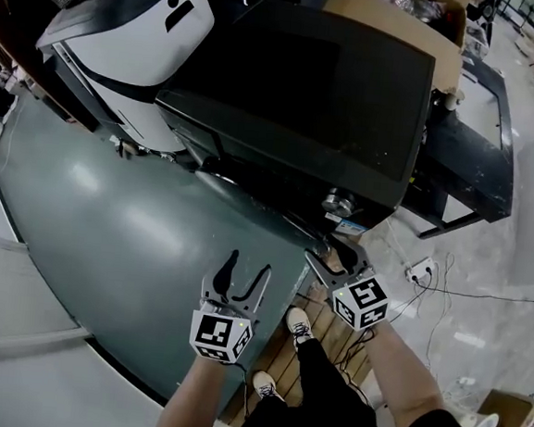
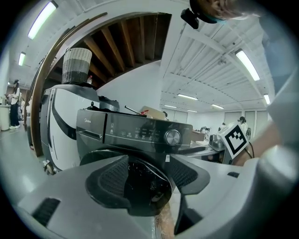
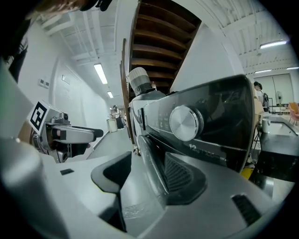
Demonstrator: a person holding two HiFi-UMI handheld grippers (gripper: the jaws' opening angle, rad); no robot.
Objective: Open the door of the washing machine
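The dark grey washing machine (image 1: 306,81) stands in front of me, with its control knob (image 1: 338,203) at the front right. My left gripper (image 1: 249,264) hangs open in front of it with nothing between its fingers. Through its jaws I see the round door glass (image 2: 145,184) straight ahead, a little way off. My right gripper (image 1: 336,258) is open, close under the knob (image 3: 186,122). The door's curved rim (image 3: 150,163) runs between its jaws, close beside the right pad (image 3: 182,179) and apart from the left one.
A white machine (image 1: 134,29) stands to the left with a woven basket (image 2: 77,65) on top. A cardboard box (image 1: 396,15) lies behind, and a dark low table (image 1: 467,160) is at the right. A power strip with cables (image 1: 420,271) lies on the floor. My feet are on wooden slats (image 1: 326,339).
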